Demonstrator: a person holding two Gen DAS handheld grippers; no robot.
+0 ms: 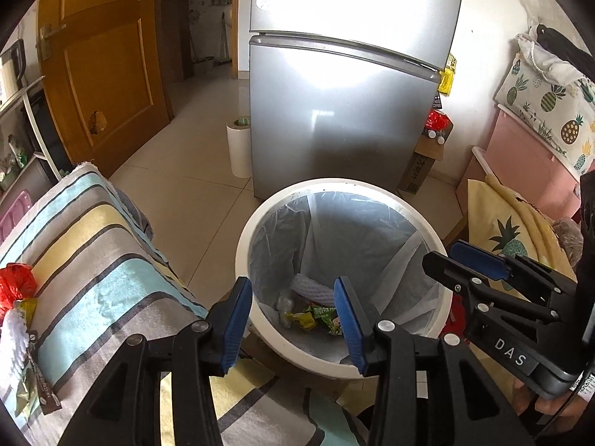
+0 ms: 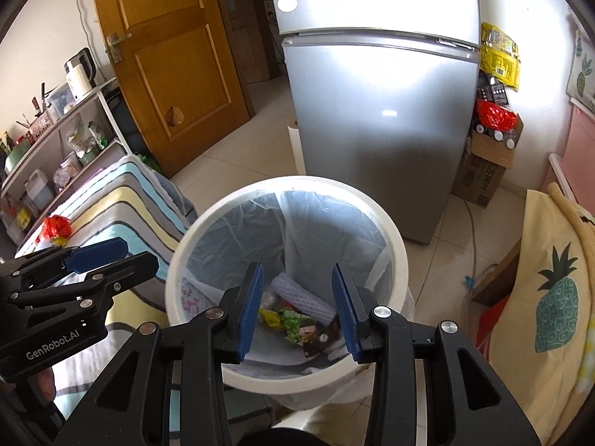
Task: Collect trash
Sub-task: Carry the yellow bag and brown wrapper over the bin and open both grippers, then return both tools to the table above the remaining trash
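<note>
Both tongs hang over the white bin [image 2: 394, 252], clear liner inside. Left tongs [image 1: 293, 319] released, nothing between the pads. Right tongs [image 2: 297, 308] likewise released and empty. Trash at the bin bottom: white foam net [image 2: 297, 291], green wrappers [image 2: 297, 325], brown packet [image 2: 321, 338]. More trash on the striped bed [image 1: 111, 260] left of the bin: red bag [image 1: 15, 286]. Tiled floor [image 1: 193, 171], silver fridge [image 1: 346, 119] behind the bin, wooden door [image 1: 108, 67] open, shelf [image 2: 55, 148] at left.

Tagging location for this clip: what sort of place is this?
Probably a lived-in home room, part kitchen: a silver fridge, a shelf of kitchen supplies beside a wooden door, and a lined trash bin.
</note>
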